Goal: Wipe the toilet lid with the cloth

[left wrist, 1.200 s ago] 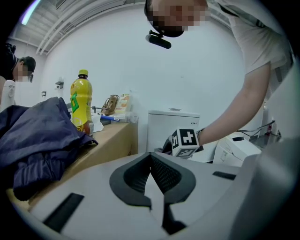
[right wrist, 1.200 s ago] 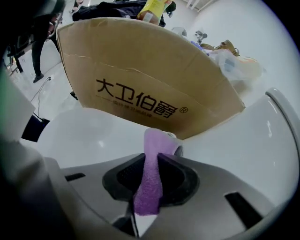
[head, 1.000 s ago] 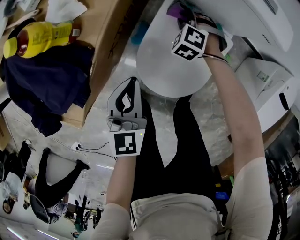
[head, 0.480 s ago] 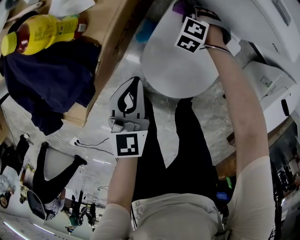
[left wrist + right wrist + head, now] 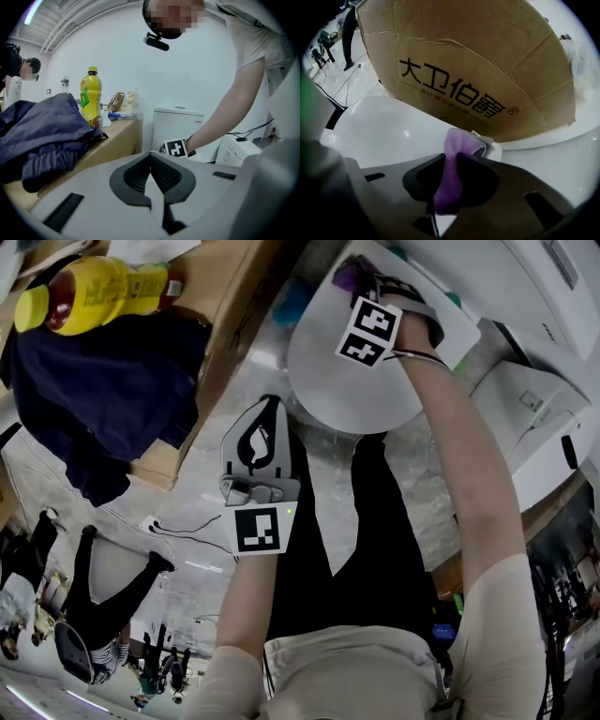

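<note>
one cloth (image 5: 457, 143) pinched in right gripper (image 5: 451, 161) at toilet lid (image 5: 389, 129); left gripper (image 5: 150, 161) clenched, empty.

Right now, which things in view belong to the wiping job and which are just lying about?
Job: purple cloth, clamped in right tongs; white oval toilet lid.
Lying about: yellow plastic bottle; dark blue jacket; brown cardboard box; left tongs, shut, empty.
</note>
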A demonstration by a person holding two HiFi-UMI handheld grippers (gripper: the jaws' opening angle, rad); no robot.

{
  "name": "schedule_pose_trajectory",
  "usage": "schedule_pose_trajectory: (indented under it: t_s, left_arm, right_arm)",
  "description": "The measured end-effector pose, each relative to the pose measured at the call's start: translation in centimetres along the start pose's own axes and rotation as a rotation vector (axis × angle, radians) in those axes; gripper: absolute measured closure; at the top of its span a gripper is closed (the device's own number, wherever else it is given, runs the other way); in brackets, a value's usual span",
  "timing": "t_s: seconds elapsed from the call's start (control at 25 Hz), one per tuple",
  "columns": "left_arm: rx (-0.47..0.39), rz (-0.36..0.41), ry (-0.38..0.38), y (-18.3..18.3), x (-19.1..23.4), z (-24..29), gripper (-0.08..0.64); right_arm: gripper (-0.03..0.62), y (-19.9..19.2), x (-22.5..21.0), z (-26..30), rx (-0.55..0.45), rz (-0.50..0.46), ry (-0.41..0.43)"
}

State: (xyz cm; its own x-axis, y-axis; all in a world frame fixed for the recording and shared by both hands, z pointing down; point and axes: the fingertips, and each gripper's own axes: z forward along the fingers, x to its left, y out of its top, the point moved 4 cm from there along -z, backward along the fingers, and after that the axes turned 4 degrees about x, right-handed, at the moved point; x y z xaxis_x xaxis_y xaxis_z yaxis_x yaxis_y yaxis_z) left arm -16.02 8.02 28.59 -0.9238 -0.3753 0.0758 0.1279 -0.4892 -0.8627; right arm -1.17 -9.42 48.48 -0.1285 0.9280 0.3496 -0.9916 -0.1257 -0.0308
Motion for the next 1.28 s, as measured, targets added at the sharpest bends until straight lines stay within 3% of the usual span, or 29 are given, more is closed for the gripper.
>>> schedule_pose_trajectory:
  t_s: [0.6,1.28]
  left_arm:
    - [0.004,-0.005,0.011,-2.1,0.1,-3.9,0.545]
    - [-0.014,0.005,0.031,-3.9,0.3,-7.9,0.545]
  right_arm:
    - [0.506,3.1,9.1,-2.4,-0.039,0.028,0.108]
    - [0.506,5.8,20.0,-5.9,-0.096,-0.004,0.203]
